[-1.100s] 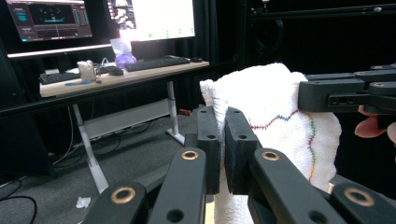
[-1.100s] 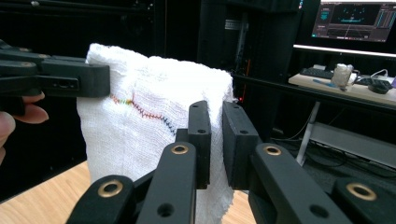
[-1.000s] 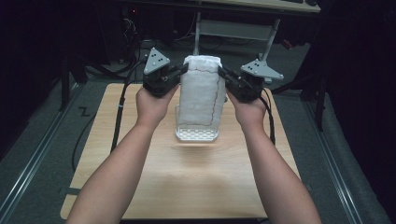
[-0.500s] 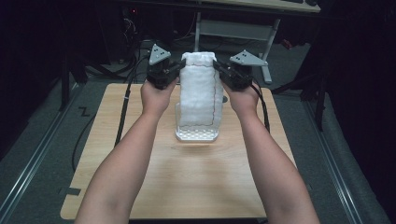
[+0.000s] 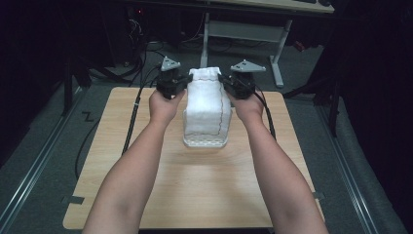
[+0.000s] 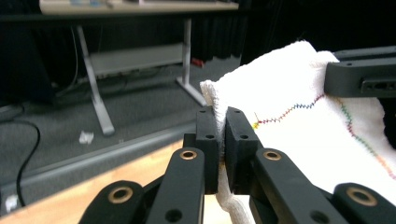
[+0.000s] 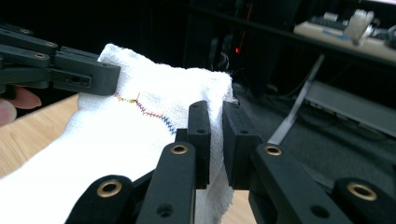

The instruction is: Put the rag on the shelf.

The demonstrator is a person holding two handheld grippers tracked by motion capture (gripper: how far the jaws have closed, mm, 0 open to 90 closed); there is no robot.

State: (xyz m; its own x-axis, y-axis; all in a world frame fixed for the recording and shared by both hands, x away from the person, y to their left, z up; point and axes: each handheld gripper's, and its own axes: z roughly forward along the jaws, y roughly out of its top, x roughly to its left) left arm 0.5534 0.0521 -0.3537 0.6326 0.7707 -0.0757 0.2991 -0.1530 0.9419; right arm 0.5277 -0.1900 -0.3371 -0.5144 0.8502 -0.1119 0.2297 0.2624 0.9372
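A white cloth (image 5: pixel 207 105) with a line of coloured stitching hangs stretched between my two grippers over the far half of the wooden table (image 5: pixel 195 195). Its near edge rests on the tabletop. My left gripper (image 5: pixel 181 86) is shut on the cloth's far left corner; in the left gripper view (image 6: pixel 220 119) the fabric is pinched between the jaws. My right gripper (image 5: pixel 228 86) is shut on the far right corner, with the cloth (image 7: pixel 140 126) caught between its jaws (image 7: pixel 215 112). Each gripper view also shows the other gripper (image 6: pixel 359 77) (image 7: pixel 70 74) across the cloth.
Black cables (image 5: pixel 132 114) trail from the grippers over the table's left side and the right edge. Beyond the table stand a white desk frame (image 5: pixel 243 30) and dark equipment. Floor rails (image 5: pixel 34 170) run along both sides.
Both hands have moved away from me and lower, carrying the cloth's far corners with them. The cloth now hangs lower and lies more on the table.
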